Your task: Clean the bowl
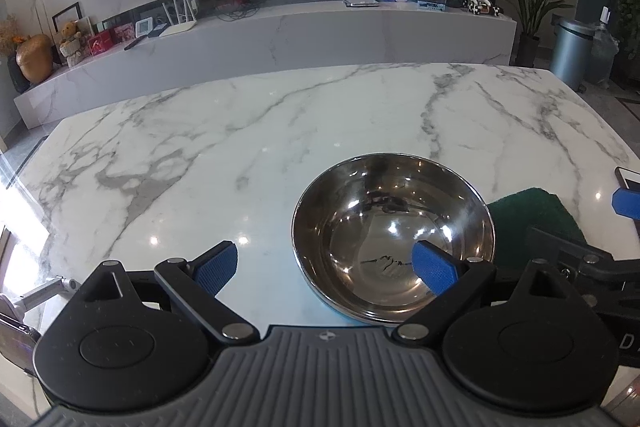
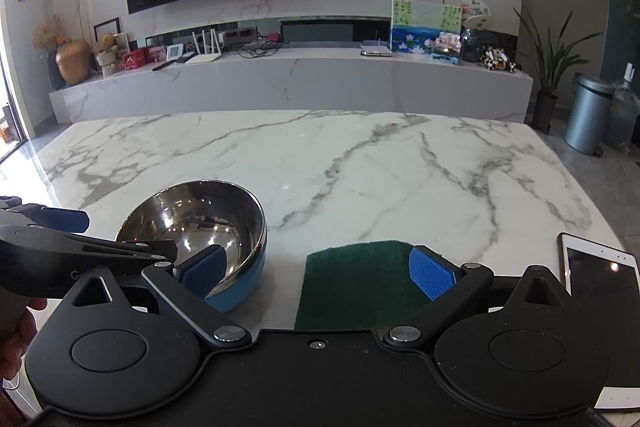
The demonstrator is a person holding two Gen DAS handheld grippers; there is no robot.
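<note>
L claw apart, straddles bowl rim | R claw apart over pad

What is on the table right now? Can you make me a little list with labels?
surface: marble table
bowl: shiny steel bowl, upright, nothing visible inside
cloth: green scrubbing cloth, flat, right of bowl
left hand-held gripper: open, one finger over the bowl
right hand-held gripper: open, above cloth
extra: white tablet at right edge

Both tongs are black, with round pivot housings, silver rivets and blue ribbed pads: left tongs on a grey ridged body, right tongs on plain black.
</note>
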